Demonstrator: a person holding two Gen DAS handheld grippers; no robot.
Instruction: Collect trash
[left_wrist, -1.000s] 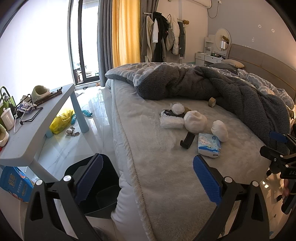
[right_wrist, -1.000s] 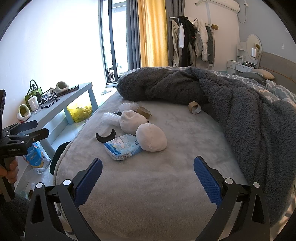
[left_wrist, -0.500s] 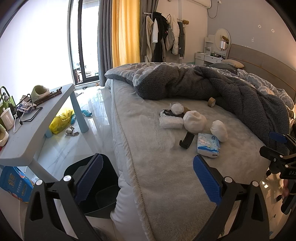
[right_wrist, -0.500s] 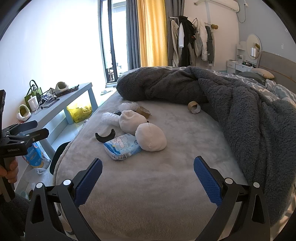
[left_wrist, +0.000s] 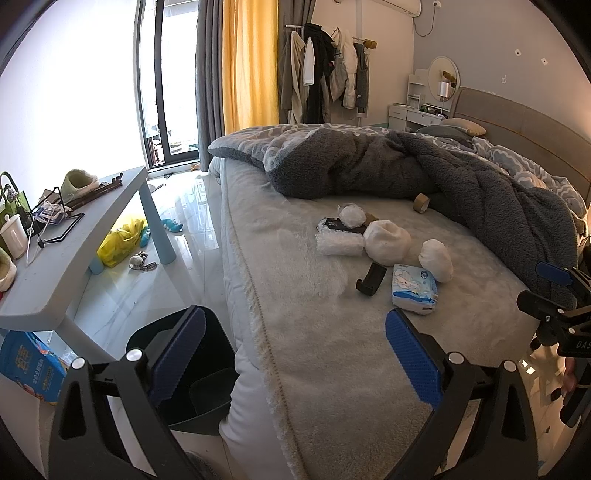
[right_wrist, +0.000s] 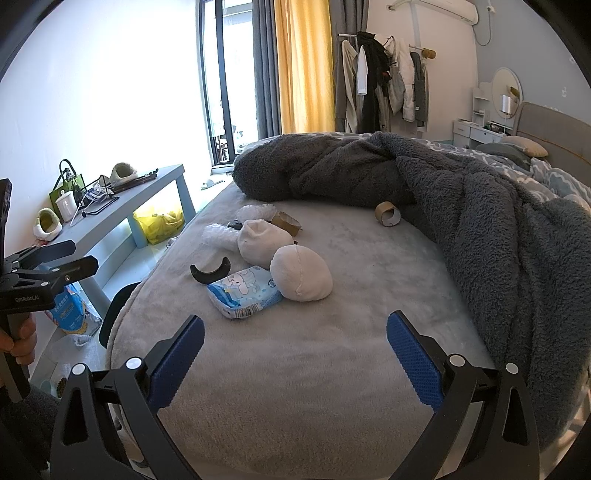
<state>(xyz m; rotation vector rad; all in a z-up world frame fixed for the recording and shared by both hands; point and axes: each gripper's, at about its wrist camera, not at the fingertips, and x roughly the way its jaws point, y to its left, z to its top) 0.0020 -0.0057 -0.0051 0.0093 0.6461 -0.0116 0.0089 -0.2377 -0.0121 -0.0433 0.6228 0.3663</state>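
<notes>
A pale grey plush bed cover carries white rolled socks, a blue-and-white tissue pack with a cartoon print and a brown cardboard roll. Behind them on the bed lies a charcoal fleece blanket; beyond it hangs a yellow curtain. Both grippers' pads are blue.
</notes>
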